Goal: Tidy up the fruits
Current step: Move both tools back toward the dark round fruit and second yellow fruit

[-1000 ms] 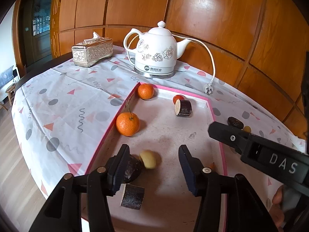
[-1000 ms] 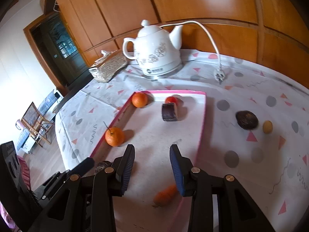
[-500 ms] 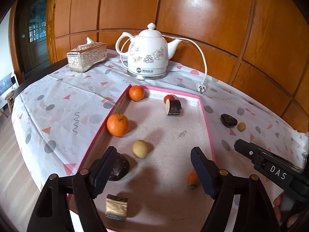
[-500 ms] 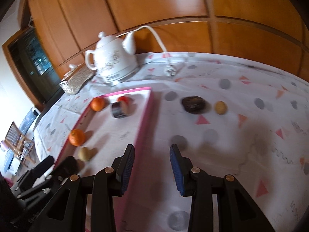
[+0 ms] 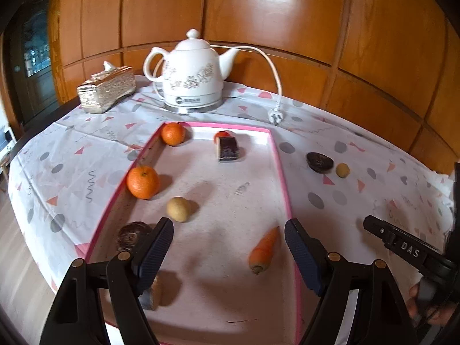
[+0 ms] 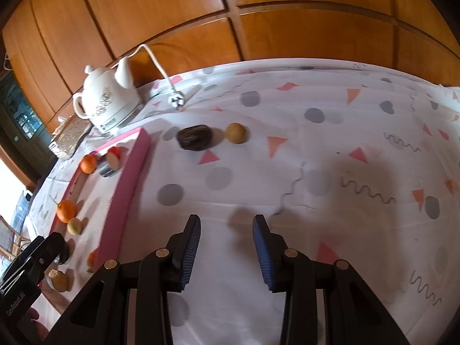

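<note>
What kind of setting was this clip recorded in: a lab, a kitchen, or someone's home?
Most likely a home dining or sitting room. A patterned tablecloth covers the table, a floral ceramic electric kettle and an ornate tissue box stand on it, and wood panelling lines the wall behind.

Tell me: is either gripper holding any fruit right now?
No. The left gripper and right gripper are both open with nothing between their fingers.

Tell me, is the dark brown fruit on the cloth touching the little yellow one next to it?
Apart. The right wrist view shows a strip of white cloth between the dark fruit and the small yellow fruit; the left wrist view shows that gap too.
</note>
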A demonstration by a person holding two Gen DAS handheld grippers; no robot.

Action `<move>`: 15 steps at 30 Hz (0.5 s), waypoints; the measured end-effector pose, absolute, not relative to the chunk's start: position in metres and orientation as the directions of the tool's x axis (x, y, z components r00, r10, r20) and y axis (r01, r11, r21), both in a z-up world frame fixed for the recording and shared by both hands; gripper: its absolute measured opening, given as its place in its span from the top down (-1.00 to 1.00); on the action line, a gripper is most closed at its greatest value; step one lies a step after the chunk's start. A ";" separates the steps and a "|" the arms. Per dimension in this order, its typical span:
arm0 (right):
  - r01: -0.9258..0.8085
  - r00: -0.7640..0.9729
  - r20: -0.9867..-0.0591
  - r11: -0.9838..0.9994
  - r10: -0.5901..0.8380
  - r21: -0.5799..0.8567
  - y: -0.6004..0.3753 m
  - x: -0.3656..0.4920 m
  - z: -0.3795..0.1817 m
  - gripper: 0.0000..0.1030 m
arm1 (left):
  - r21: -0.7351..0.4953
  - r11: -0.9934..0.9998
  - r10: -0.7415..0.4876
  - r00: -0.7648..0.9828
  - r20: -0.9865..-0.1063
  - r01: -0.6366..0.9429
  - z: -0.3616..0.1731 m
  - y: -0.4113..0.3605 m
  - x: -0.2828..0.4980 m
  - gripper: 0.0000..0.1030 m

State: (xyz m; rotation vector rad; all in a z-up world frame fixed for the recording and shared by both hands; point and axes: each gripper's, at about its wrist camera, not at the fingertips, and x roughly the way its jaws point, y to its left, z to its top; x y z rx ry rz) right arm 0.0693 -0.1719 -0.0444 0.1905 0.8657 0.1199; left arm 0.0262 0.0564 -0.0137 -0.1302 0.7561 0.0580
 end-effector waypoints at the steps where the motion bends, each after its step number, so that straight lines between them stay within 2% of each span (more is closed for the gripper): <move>1: -0.021 0.644 -0.745 0.977 0.174 0.210 -0.175 0.069 -0.045 0.27 | -0.094 0.991 0.005 0.727 -0.687 -0.095 -0.014 0.054 0.026 -0.56; 15: 0.024 0.655 -0.744 0.981 0.130 0.193 -0.206 0.077 -0.049 0.27 | -0.096 0.995 -0.079 0.727 -0.682 0.018 -0.006 0.022 0.047 -0.55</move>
